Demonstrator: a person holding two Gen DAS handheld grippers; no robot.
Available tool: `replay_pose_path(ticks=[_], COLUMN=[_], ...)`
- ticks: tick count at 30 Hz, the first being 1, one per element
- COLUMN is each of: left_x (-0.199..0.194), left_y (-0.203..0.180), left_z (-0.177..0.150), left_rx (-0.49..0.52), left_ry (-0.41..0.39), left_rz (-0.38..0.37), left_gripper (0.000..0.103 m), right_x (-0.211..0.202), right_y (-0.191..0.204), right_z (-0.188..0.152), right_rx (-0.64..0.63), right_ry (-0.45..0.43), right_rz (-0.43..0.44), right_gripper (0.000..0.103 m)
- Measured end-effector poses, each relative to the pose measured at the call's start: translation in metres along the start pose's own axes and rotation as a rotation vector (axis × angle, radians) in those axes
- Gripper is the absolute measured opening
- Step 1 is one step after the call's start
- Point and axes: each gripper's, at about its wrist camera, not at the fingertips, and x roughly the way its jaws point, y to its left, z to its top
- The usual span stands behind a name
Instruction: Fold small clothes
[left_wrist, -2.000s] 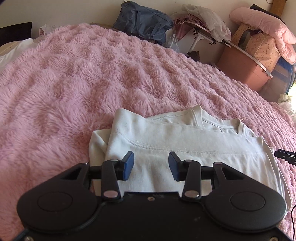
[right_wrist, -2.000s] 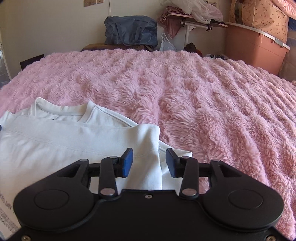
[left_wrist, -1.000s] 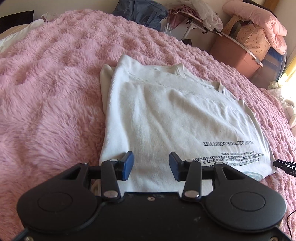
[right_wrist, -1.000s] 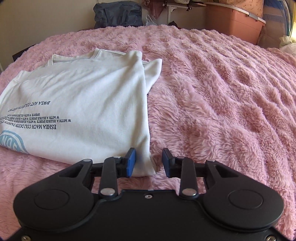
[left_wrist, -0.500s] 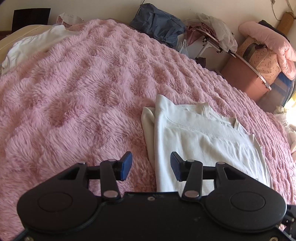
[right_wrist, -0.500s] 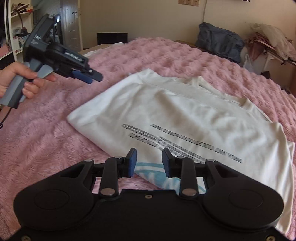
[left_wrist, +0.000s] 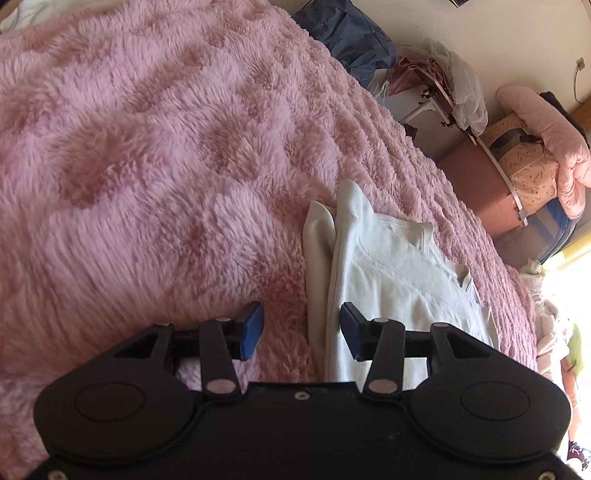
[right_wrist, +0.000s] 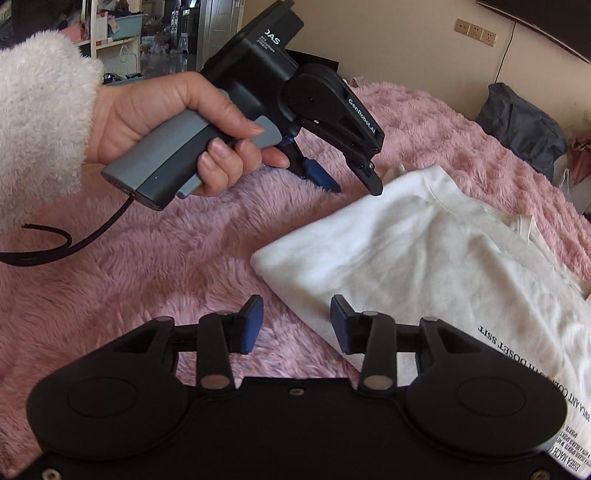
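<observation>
Both grippers, left (left_wrist: 301, 332) & right (right_wrist: 296, 323), now gape empty, swung from shirt's (right_wrist: 424, 258) hem to its left edge; sideways fold prob next.

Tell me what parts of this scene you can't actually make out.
- White T-shirt: its printed text, right wrist view, is upside down, cut by the frame edge, unreadable.
- T-shirt's near end, left wrist view: hidden behind the left gripper.
- Folded-under layers: covered by the top layer.

Folded shirt (right_wrist: 436, 258) on blanket (right_wrist: 147, 266)
</observation>
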Motion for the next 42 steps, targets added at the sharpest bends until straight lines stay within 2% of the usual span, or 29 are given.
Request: replay_pose_path(ticks=[7,14,19,22,23,24,25,27,31,37,42], left_x=[0.015,0.042,0.064,0.068,0.069,0.069,0.069,0.071,0.064,0.051,0.049], left_y=[0.002,0.009,0.01,0.006,0.003,0.0,-0.001,0.0,-0.007,-0.035,-0.09], left_z=[0.014,0.032,0.038,0.04,0.04,0.041,0.042,0.043,0.046,0.057,0.062], left_rx=[-0.049,-0.168,-0.224,-0.195,-0.177,-0.158,-0.147,-0.166,-0.156,-0.146,-0.077], left_ry=[0.0,0.038,0.069,0.075,0.081,0.082,0.082,0.081,0.063,0.054,0.053], left_rz=[-0.064,-0.199,-0.247,-0.256,-0.252,-0.244,-0.229,-0.236,-0.26,-0.304,-0.329], left_gripper=[0.048,0.048,0.046,0.04,0.036,0.021,0.01,0.01,0.008,0.008,0.007], right_x=[0.013,0.025,0.033,0.032,0.032,0.032,0.03,0.027,0.019,-0.006,-0.04], right_y=[0.019,0.043,0.051,0.056,0.057,0.057,0.058,0.061,0.058,0.043,0.024], right_z=[0.004,0.007,0.009,0.008,0.008,0.008,0.008,0.008,0.01,0.017,0.015], right_rx=[-0.136,-0.31,-0.349,-0.365,-0.367,-0.366,-0.361,-0.35,-0.317,-0.202,-0.112], right_ry=[0.018,-0.005,0.021,0.015,0.011,0.009,0.006,0.009,-0.01,-0.089,-0.167], right_rz=[-0.091,-0.231,-0.257,-0.272,-0.278,-0.279,-0.276,-0.275,-0.273,-0.27,-0.305], right_gripper=[0.04,0.043,0.044,0.043,0.043,0.041,0.029,0.019,0.011,0.007,0.006])
